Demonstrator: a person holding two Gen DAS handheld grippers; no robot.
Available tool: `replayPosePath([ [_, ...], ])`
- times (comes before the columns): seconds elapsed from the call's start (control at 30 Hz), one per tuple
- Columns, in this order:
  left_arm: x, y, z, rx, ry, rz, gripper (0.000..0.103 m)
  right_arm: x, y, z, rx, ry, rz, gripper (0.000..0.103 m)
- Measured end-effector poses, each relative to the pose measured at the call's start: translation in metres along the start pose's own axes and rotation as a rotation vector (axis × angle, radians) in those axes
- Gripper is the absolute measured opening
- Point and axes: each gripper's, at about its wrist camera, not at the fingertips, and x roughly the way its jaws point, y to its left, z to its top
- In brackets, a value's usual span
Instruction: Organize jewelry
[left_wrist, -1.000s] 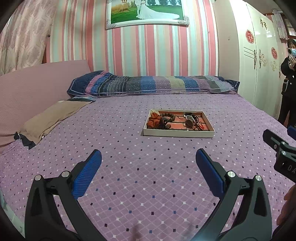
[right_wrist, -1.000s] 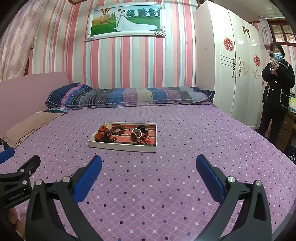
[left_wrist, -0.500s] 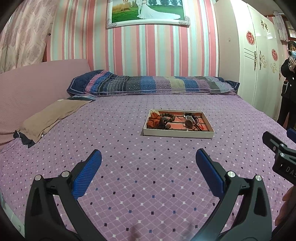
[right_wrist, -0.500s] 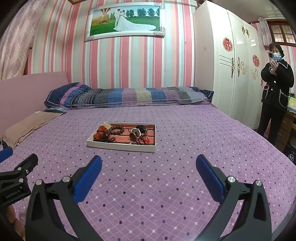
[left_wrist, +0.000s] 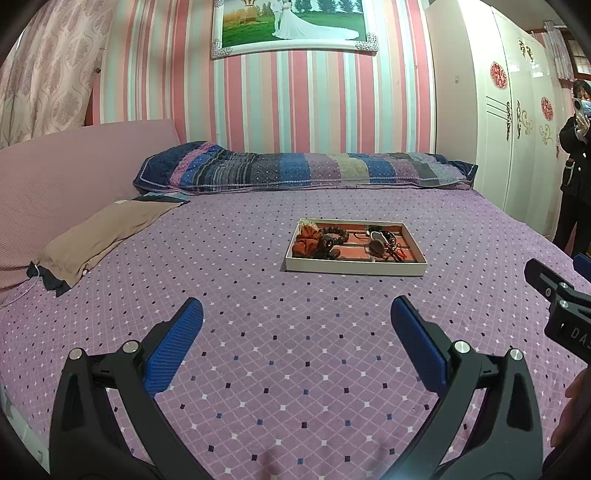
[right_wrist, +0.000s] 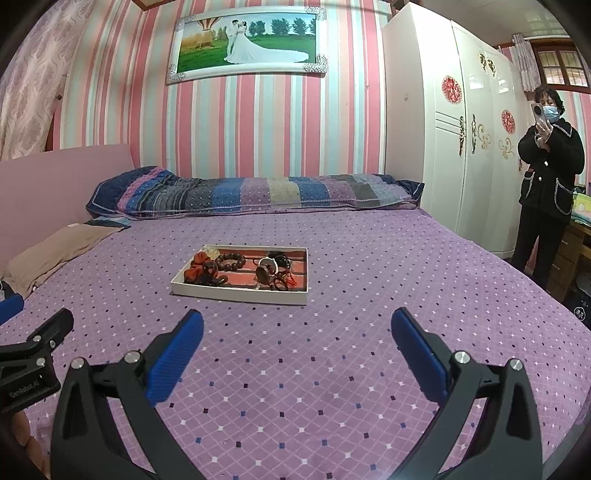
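Bedroom w/ pink-striped wall; work surface is a bed (left_wrist: 295, 350) under a purple diamond-print cover.

Tray (left_wrist: 355, 267): shallow white box, red lining, flat on the cover near mid-bed, well ahead of both tools. Contents, left to right in the left-wrist view:
- orange scrunchie (left_wrist: 305, 240), left end
- dark bead bracelet (left_wrist: 334, 234), just beside the scrunchie
- tangle of dark cord pieces w/ a round pendant (left_wrist: 376, 245), right half; individual items too small to separate

Left gripper (left_wrist: 296, 314): fingers spread wide apart, blue pads facing in, nothing between them; held above the cover, short of the tray. Right gripper (right_wrist: 297, 325): same condition, fingers wide apart, nothing held, tray ahead and slightly left of its centre line.

Each tool's black body shows at the edge of the other's view, so they sit side by side.

Background: striped bolster (left_wrist: 306, 171) along the wall, tan pillow (left_wrist: 103, 230) at left, framed photo (right_wrist: 245, 42) above, white wardrobe (right_wrist: 461, 147) at right. Person in black (right_wrist: 546, 184) stands by the wardrobe holding up a phone.
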Motion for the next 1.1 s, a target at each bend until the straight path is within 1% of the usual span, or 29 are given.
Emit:
replayPosePath([
  [1.1,-0.0007,0.0022,0.0015,0.0,-0.007,0.003,0.1,-0.0016,0.0002,0.0022,-0.007,-0.003,0.0,0.101],
])
